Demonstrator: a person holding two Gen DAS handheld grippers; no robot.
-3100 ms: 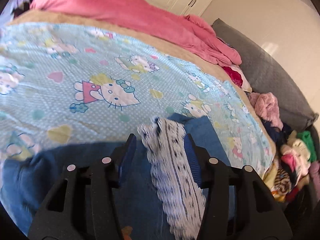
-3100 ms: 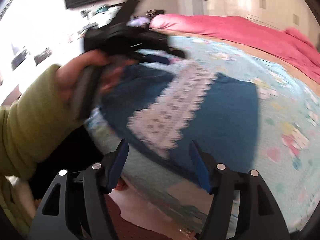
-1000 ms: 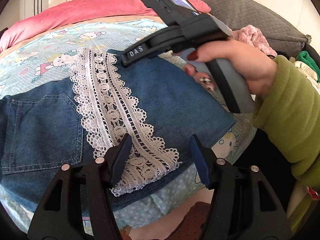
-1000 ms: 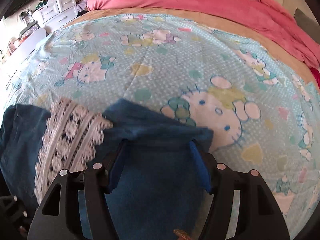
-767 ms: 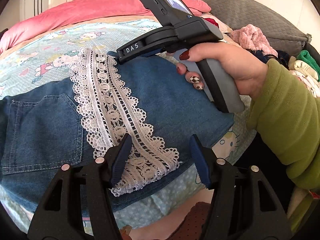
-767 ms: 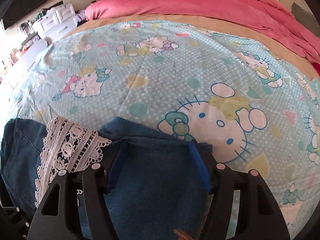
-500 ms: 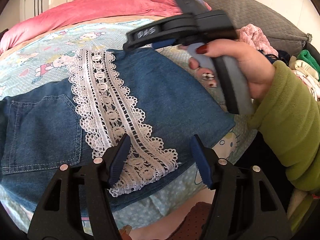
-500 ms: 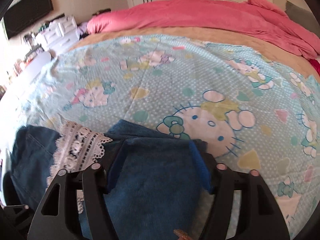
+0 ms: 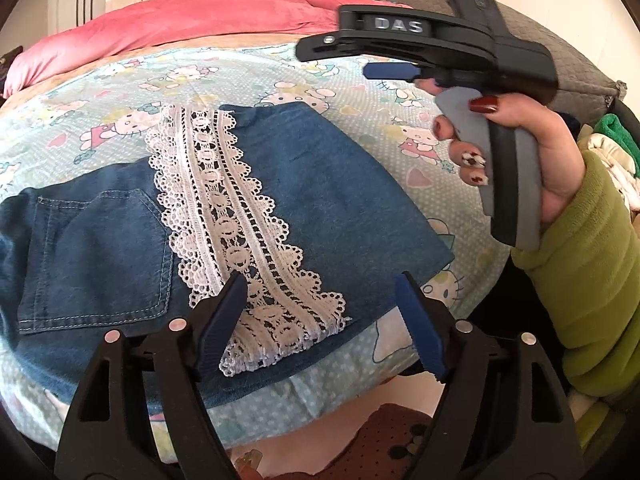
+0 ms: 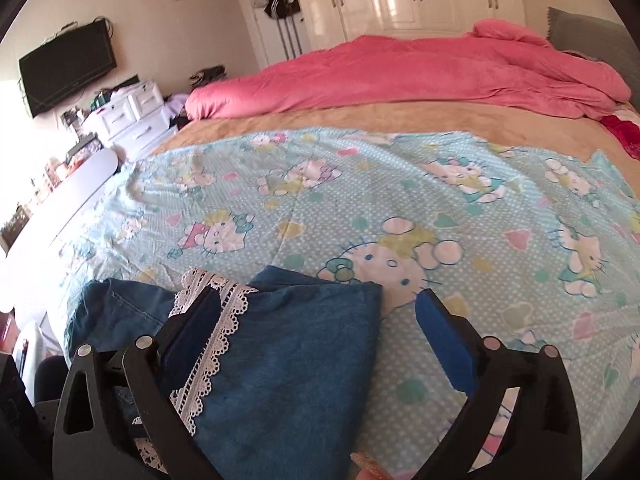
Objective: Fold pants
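While you hold both tongs above the bed, the pants (image 9: 256, 216) lie folded flat on the sheet (image 9: 360, 92), close to the near edge of the bed. They are blue denim, with a white lace strip (image 9: 236, 236) running from the far side of the fold toward the near edge, and a back pocket (image 9: 96, 256) on the left part.

Your left gripper (image 9: 320, 312) hangs over the near edge of the bed with its jaws wide apart. Nothing is between the blue pads; the end of the lace strip and the near hem of the pants are seen in the gap below them, and I cannot tell if the pads touch the cloth.

Your right gripper (image 10: 316, 320) is also wide open and empty. In the left view it is raised above the sheet, beyond the right side of the pants, and your right hand (image 9: 520, 152) in a green sleeve (image 9: 580, 280) grips its handle. In the right view, the left pad is over the lace strip and the right pad over bare sheet, just beside the far corner of the pants.

At the far side of the bed lies a pink blanket (image 10: 420, 76). A pile of clothes (image 9: 612, 152) is at the right edge of the left view.
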